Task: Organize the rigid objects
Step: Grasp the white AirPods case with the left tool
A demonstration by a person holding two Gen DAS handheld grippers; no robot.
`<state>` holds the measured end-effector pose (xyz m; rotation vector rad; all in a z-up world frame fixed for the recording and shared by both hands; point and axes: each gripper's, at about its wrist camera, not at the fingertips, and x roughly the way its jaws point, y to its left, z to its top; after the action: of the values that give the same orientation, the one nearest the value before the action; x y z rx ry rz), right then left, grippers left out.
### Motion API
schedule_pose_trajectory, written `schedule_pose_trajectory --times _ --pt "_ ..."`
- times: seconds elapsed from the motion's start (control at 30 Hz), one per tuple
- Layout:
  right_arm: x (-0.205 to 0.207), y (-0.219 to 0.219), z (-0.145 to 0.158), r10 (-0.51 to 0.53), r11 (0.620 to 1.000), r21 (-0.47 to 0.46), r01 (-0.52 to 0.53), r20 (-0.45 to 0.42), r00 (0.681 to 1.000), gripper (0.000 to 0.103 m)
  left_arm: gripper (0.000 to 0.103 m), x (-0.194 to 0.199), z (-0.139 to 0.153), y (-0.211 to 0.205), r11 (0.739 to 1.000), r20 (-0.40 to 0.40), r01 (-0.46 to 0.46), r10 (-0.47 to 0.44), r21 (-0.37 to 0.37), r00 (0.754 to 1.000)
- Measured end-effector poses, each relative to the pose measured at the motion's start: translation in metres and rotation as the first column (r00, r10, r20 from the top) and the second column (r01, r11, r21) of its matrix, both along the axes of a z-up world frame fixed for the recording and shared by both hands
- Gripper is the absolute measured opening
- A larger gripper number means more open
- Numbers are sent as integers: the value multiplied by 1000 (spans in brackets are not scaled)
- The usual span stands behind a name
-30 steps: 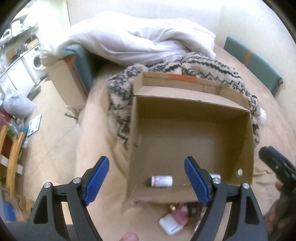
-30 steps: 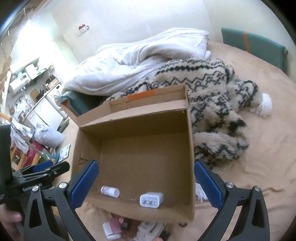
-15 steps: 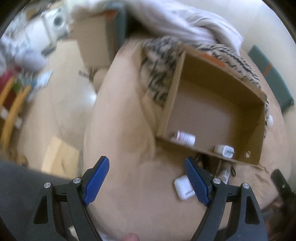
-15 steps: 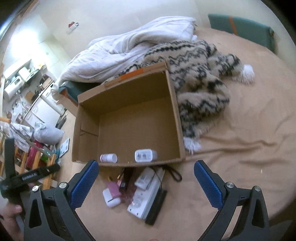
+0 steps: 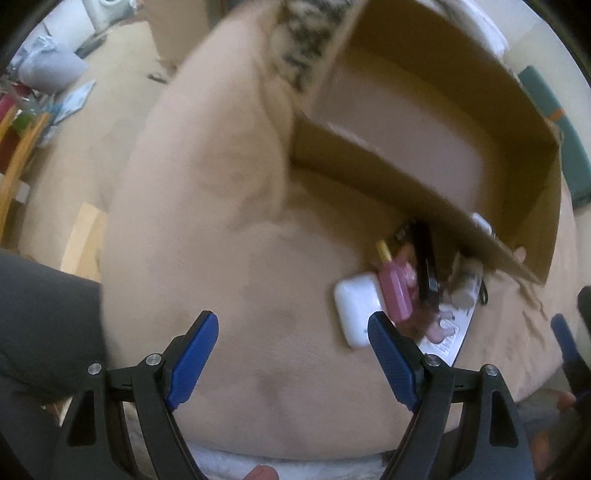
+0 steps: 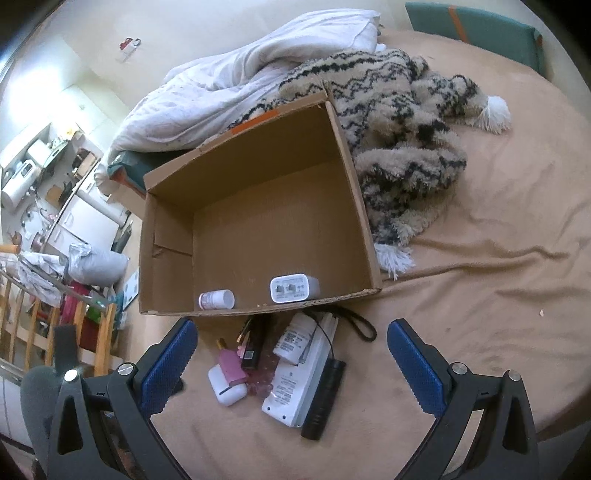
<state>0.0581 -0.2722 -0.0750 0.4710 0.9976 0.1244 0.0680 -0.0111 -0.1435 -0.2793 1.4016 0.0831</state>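
An open cardboard box lies on the tan bedsheet and holds a small white bottle and a white charger block. In front of it lies a pile: a white earbud case, a pink bottle, a white pill bottle, a flat white box and a black flashlight. My right gripper is open above the pile. My left gripper is open, low over the sheet, just left of the earbud case and pink bottle.
A patterned fuzzy blanket and a white duvet lie behind the box. A green cushion is at the far right. The bed edge drops to the floor at left, with wooden rails and clutter.
Both grippers have pulled back from the box toward the near edge of the bed. The pile in front of the box has come into view. The left view is blurred from motion.
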Motion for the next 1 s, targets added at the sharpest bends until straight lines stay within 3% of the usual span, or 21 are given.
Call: schedule_pose_trajectory --times 0.2,0.53,0.8,0.9,1.0 --pt "4 -4 -2 -6 999 32 6 -4 1000 103 81 9 -34 -24 999 -72 -7 3 -53 997" --pt "6 -6 -6 -12 999 43 12 -20 1000 103 79 28 -53 -52 999 -82 28 -26 22 996" --pt "8 -12 -13 -29 999 41 31 -55 998 103 41 27 -50 -57 990 -82 102 -94 100 992" --pt "8 -15 -21 -34 998 46 39 -95 995 103 40 25 -48 -50 981 -94 158 -147 116 985" --pt "9 -20 -41 -29 997 71 44 -208 978 103 40 23 -44 -37 969 -123 185 -166 164 978"
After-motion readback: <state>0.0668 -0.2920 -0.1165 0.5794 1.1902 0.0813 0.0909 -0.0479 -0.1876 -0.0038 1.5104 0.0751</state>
